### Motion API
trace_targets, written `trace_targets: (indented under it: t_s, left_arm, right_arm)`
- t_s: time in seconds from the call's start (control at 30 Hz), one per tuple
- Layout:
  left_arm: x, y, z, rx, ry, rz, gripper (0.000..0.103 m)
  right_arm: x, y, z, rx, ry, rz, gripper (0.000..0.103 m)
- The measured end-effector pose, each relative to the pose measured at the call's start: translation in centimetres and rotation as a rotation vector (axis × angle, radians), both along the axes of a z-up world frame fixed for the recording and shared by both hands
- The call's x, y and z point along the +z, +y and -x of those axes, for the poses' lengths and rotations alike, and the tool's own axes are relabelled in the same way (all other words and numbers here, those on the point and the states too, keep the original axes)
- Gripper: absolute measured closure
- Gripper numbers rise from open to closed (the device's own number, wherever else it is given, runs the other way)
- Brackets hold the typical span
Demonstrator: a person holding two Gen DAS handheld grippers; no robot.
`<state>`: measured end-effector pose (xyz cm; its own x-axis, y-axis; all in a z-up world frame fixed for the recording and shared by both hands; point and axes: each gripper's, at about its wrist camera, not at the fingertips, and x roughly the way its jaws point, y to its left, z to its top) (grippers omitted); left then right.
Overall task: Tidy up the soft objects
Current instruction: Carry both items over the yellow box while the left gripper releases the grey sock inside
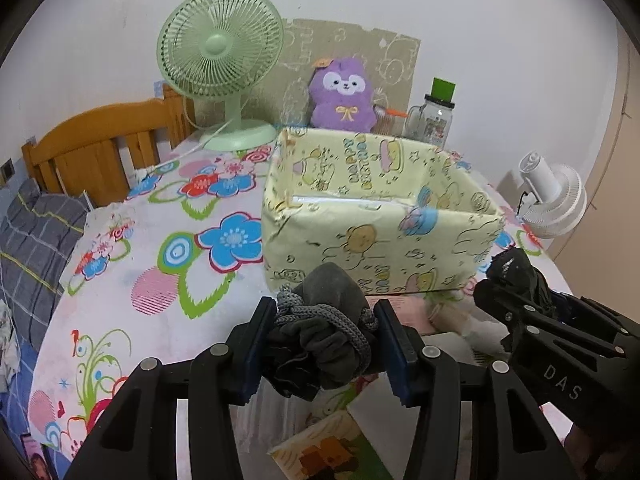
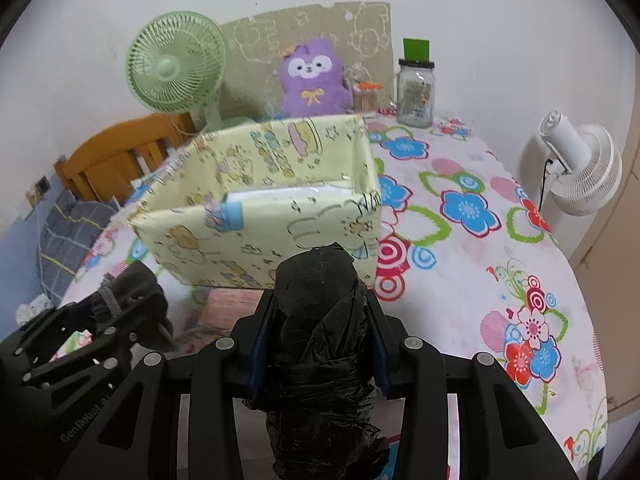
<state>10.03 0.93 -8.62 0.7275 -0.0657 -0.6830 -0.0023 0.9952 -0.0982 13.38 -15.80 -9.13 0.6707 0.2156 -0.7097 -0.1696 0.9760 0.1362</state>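
My left gripper (image 1: 326, 344) is shut on a grey drawstring pouch (image 1: 324, 320), held above the table just in front of the yellow cartoon-print box (image 1: 376, 236). My right gripper (image 2: 318, 340) is shut on a roll of black plastic bags (image 2: 320, 320), held upright in front of the same box (image 2: 260, 232). The box is open at the top and its inside looks empty. The right gripper shows in the left wrist view (image 1: 516, 300) to the right, with the black roll (image 1: 514, 268). The left gripper and pouch (image 2: 128, 292) show at the lower left in the right wrist view.
A green desk fan (image 1: 220, 64), a purple plush toy (image 1: 344, 94) and a glass jar (image 1: 434, 118) stand behind the box by the wall. A white fan (image 2: 580, 164) stands off the table's right edge. A wooden bed frame (image 1: 100, 148) lies left. A flowered cloth (image 2: 460, 240) covers the table.
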Motion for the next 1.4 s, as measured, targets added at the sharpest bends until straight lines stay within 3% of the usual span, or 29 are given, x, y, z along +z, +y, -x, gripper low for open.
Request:
trace_targets:
  t_s: [0.73,1.4]
  left_arm:
    - [5.4,-1.7,2.1,-0.020,-0.099,-0.038,0.052]
    - [8.1,-1.0,-0.1,-0.024,-0.142,-0.053,0.052]
  right_arm:
    - [5.9,-0.8,2.5,0.015,-0.108,-0.050,0.058]
    - [8.6,-0.3,0.4,0.022,-0.156,-0.059,0.058]
